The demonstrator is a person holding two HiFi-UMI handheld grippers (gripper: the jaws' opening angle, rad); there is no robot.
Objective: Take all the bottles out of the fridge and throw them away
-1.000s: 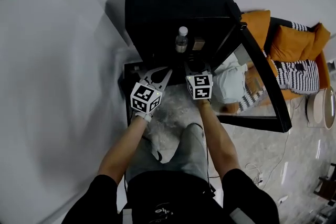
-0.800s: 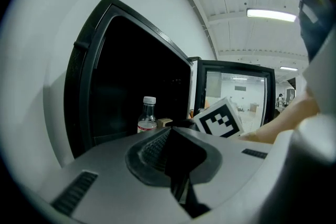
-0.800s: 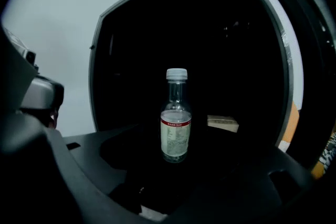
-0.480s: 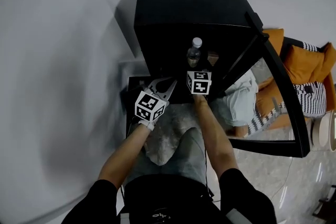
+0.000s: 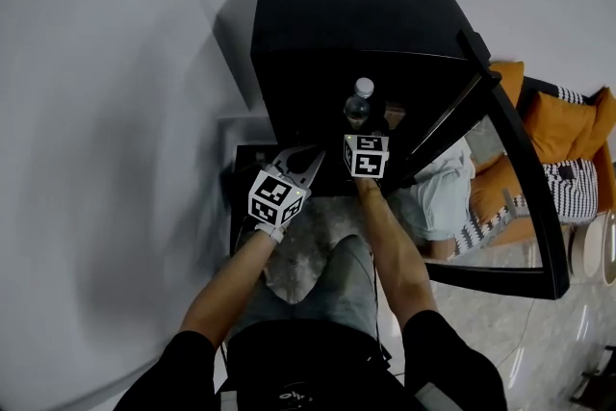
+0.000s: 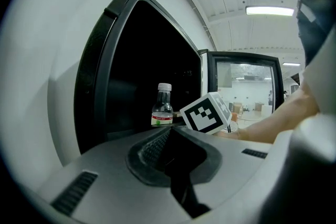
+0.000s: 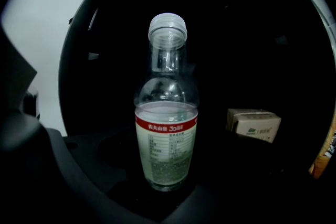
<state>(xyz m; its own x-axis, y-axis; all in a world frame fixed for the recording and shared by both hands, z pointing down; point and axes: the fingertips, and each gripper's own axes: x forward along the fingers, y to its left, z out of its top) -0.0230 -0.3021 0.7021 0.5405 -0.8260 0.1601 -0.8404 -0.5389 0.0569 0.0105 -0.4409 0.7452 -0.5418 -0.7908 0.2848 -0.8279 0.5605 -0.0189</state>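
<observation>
A clear bottle [image 5: 358, 101] with a white cap and red-banded label stands upright on the shelf of the open black fridge [image 5: 337, 14]. It also shows in the right gripper view [image 7: 166, 128] and the left gripper view [image 6: 163, 107]. My right gripper [image 7: 168, 199] is open, straight in front of the bottle and close to its base. Its jaws have just been opening wide, then eased in slightly; nothing presses on the bottle. Left of it, outside the fridge, my left gripper [image 6: 170, 131] is shut and empty; the head view has it at the fridge's lower edge [image 5: 303, 157].
A small carton [image 7: 253, 124] lies on the shelf right of the bottle. The fridge door [image 5: 510, 197] swings open to the right, with an orange sofa [image 5: 568, 125] behind it. A crumpled clear plastic bag [image 5: 303, 255] lies below the grippers. A white wall [image 5: 96, 159] stands at the left.
Both grippers have come down and forward towards the fridge opening. The right gripper now sits much closer to the bottle. In the last half second neither has visibly shifted.
</observation>
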